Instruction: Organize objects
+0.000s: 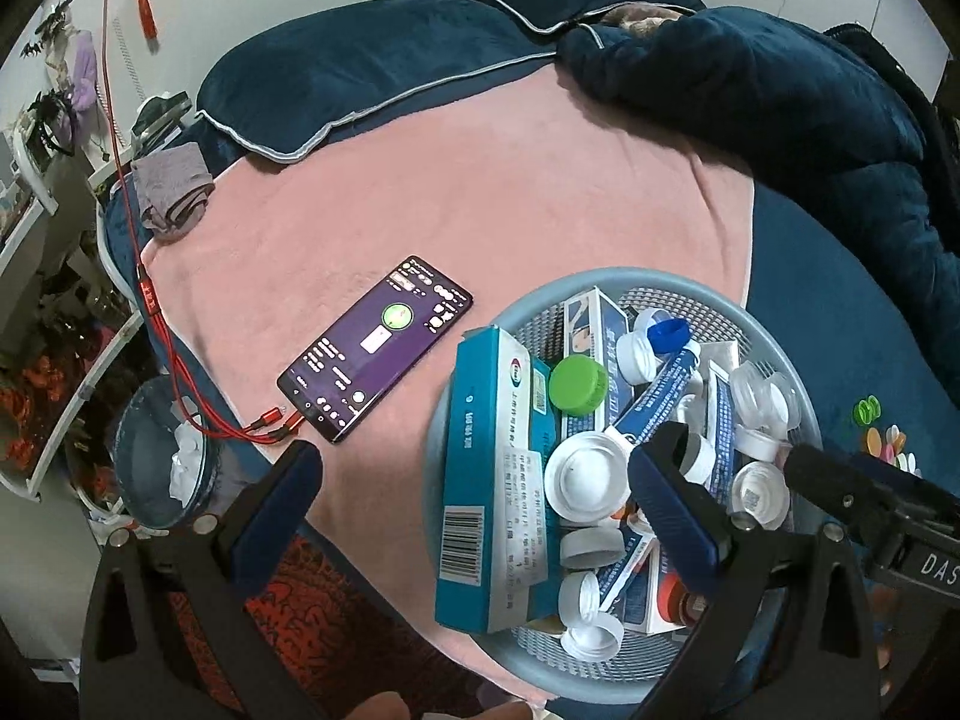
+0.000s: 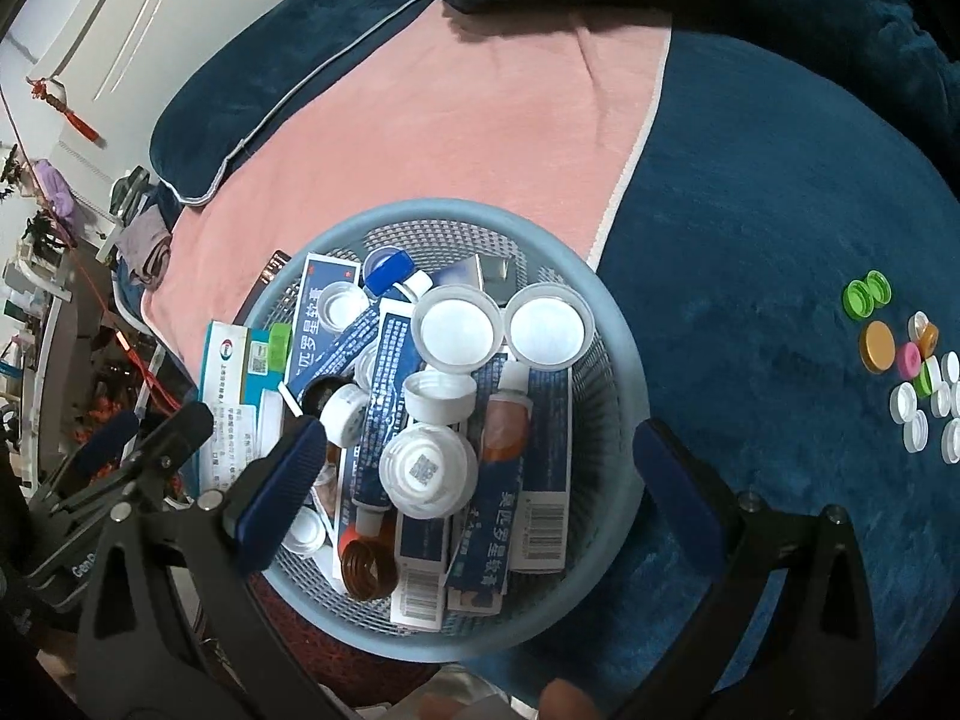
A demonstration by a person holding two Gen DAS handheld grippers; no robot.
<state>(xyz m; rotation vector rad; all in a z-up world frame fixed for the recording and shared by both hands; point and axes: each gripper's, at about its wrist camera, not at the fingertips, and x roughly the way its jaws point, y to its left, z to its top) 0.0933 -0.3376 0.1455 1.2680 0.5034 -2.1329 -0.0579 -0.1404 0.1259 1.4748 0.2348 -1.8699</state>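
Note:
A light blue mesh basket (image 1: 600, 282) (image 2: 606, 324) sits on the bed, full of medicine boxes, ointment boxes, white caps and small jars. A teal box (image 1: 492, 480) leans at its left side, beside a green cap (image 1: 577, 384). My left gripper (image 1: 474, 480) is open and empty above the basket's left part. My right gripper (image 2: 480, 468) is open and empty, its fingers spanning the basket above a white cap with a QR code (image 2: 427, 469). A cluster of loose coloured and white caps (image 2: 918, 384) lies on the blue blanket to the right.
A phone (image 1: 378, 348) with a red cable (image 1: 198, 408) lies on the pink towel (image 1: 480, 198) left of the basket. Dark blue pillows (image 1: 360, 78) and a rumpled duvet (image 1: 780, 96) lie behind. A bin (image 1: 156, 450) and shelves stand past the bed's left edge.

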